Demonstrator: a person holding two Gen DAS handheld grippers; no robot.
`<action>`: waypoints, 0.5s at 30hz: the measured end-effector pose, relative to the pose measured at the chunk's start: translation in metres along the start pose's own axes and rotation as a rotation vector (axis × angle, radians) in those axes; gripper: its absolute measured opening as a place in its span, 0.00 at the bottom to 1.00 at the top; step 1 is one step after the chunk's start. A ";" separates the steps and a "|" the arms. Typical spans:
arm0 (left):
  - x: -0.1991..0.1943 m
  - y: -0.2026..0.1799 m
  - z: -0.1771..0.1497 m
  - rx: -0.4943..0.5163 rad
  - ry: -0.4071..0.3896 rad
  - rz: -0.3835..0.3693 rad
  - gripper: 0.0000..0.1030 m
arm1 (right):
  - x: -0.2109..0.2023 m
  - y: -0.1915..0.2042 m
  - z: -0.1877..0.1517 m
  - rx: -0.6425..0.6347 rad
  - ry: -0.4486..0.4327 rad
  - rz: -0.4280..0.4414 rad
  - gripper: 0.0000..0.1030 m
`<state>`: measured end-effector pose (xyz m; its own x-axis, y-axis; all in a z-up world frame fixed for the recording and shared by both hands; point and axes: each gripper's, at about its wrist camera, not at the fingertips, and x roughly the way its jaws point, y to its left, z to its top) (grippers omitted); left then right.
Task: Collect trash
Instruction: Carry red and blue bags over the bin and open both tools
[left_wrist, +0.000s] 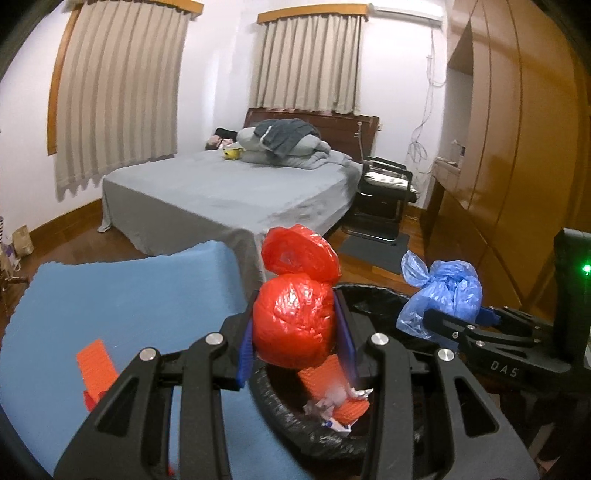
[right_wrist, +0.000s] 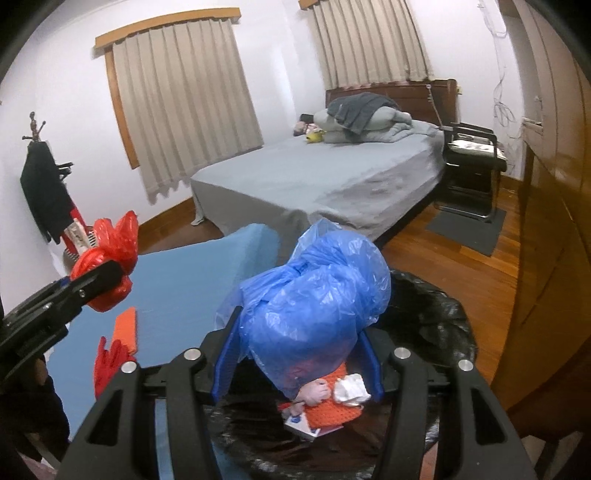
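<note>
My left gripper (left_wrist: 297, 332) is shut on a knotted red plastic bag (left_wrist: 295, 317) and holds it over the near rim of the black-lined trash bin (left_wrist: 295, 424). My right gripper (right_wrist: 299, 354) is shut on a knotted blue plastic bag (right_wrist: 314, 299) above the same bin (right_wrist: 443, 332). Each gripper shows in the other view: the right one with the blue bag (left_wrist: 443, 291) at the right, the left one with the red bag (right_wrist: 107, 269) at the left. Inside the bin lie an orange ribbed piece (right_wrist: 332, 406) and crumpled white paper (right_wrist: 351, 387).
A blue padded surface (left_wrist: 129, 314) left of the bin carries an orange ribbed piece (left_wrist: 98, 365) and a red scrap (right_wrist: 107, 362). Behind stand a grey bed (left_wrist: 229, 192), a black chair (left_wrist: 388, 184) and wooden wardrobes (left_wrist: 517, 147). A coat stand (right_wrist: 44, 184) is at the left wall.
</note>
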<state>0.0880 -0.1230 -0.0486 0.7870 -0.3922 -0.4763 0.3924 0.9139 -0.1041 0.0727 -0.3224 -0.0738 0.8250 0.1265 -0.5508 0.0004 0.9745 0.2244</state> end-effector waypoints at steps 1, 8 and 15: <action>0.003 -0.003 0.000 0.003 0.001 -0.007 0.35 | 0.001 -0.004 -0.001 0.003 0.001 -0.006 0.55; 0.031 -0.015 -0.003 0.003 0.042 -0.064 0.35 | 0.012 -0.026 -0.007 0.026 0.023 -0.036 0.55; 0.069 -0.023 -0.010 0.001 0.106 -0.104 0.35 | 0.024 -0.041 -0.015 0.045 0.053 -0.067 0.56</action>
<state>0.1288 -0.1704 -0.0875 0.6876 -0.4713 -0.5524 0.4696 0.8688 -0.1567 0.0842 -0.3561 -0.1081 0.7912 0.0723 -0.6072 0.0810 0.9718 0.2213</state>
